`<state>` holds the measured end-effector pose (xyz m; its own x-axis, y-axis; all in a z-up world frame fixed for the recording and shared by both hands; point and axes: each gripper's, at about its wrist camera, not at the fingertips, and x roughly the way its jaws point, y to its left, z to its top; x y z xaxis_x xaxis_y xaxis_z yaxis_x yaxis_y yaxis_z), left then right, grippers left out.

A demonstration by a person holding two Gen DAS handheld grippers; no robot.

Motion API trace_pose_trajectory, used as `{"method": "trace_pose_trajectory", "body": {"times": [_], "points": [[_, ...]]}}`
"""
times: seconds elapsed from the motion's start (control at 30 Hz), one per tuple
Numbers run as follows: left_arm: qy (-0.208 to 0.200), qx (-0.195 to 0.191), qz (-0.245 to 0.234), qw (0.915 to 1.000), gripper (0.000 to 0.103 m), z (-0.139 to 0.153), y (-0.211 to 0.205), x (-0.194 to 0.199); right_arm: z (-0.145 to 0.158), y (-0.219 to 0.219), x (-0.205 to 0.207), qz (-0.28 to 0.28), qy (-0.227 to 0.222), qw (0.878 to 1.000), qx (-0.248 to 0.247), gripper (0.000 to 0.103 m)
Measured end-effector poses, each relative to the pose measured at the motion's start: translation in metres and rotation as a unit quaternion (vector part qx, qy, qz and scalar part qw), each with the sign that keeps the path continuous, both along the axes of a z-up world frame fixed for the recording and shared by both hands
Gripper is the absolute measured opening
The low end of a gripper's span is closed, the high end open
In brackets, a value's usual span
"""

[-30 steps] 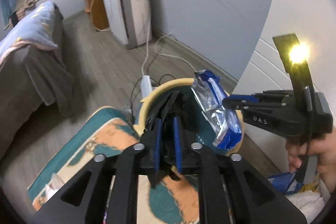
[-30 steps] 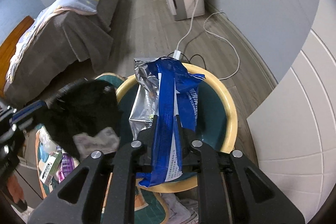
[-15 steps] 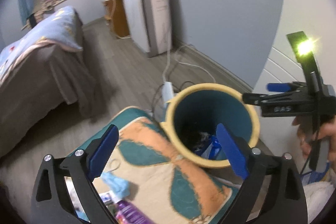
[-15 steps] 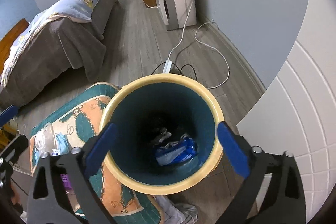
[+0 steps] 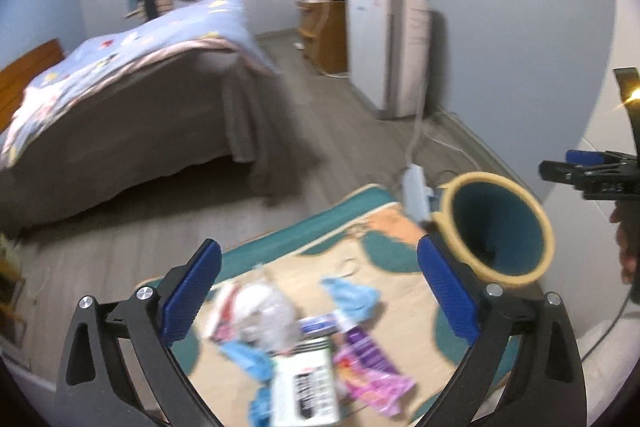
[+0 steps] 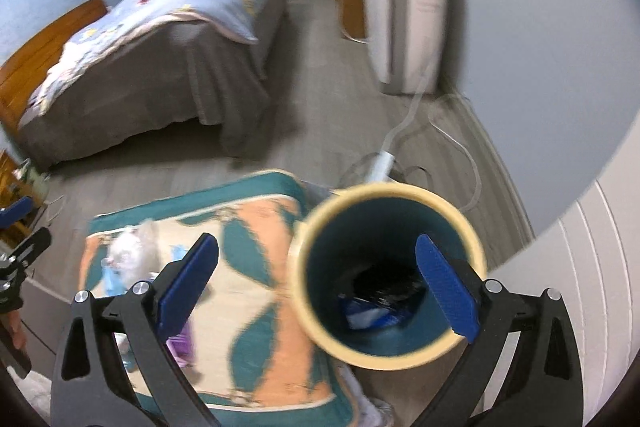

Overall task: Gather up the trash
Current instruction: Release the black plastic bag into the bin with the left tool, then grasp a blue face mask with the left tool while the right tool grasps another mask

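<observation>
Now that both loads have gone into the waste bin (image 6: pixel 386 273), each gripper stands empty: the left gripper (image 5: pixel 318 293) and the right gripper (image 6: pixel 316 291) have their jaws spread wide, having just been opening, with nothing between the blue pads. A second ago the right one pinched a blue snack wrapper (image 6: pixel 370 313) over the bin and the left a dark bundle; the wrapper now lies at the bottom of the bin beside a dark mass. That pair of pieces counts as collected, and the left gripper has swung away from the bin to face the patterned rug (image 5: pixel 394 235).

More trash waits there: a crumpled white bag (image 5: pixel 260 311), blue tissue (image 5: pixel 352 297), a purple packet (image 5: pixel 370 363) and a white printed carton (image 5: pixel 306 389), clustered close together, some overlapping, so picking one cleanly looks awkward. A power strip (image 5: pixel 414 193) and its cable lie just beside the bin. The bed (image 5: pixel 132 99) stands well apart.
</observation>
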<state>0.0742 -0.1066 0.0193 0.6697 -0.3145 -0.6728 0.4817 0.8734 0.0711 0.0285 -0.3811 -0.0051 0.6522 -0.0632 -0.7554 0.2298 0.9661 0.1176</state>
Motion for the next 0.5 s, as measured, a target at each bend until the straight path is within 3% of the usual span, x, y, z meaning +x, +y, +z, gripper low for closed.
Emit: {"method": "trace_pose_trajectory", "body": {"times": [0.27,0.5], "points": [[-0.003,-0.009,0.067,0.9977,0.098,-0.002,0.068,0.004,0.005,0.082,0.036,0.062,-0.001,0.998,-0.007,0.097],[0.019,0.004,0.113,0.9934,0.098,-0.032,0.104,0.014,-0.016,0.140,0.065,0.109,0.017,0.994,-0.005,0.097]]}}
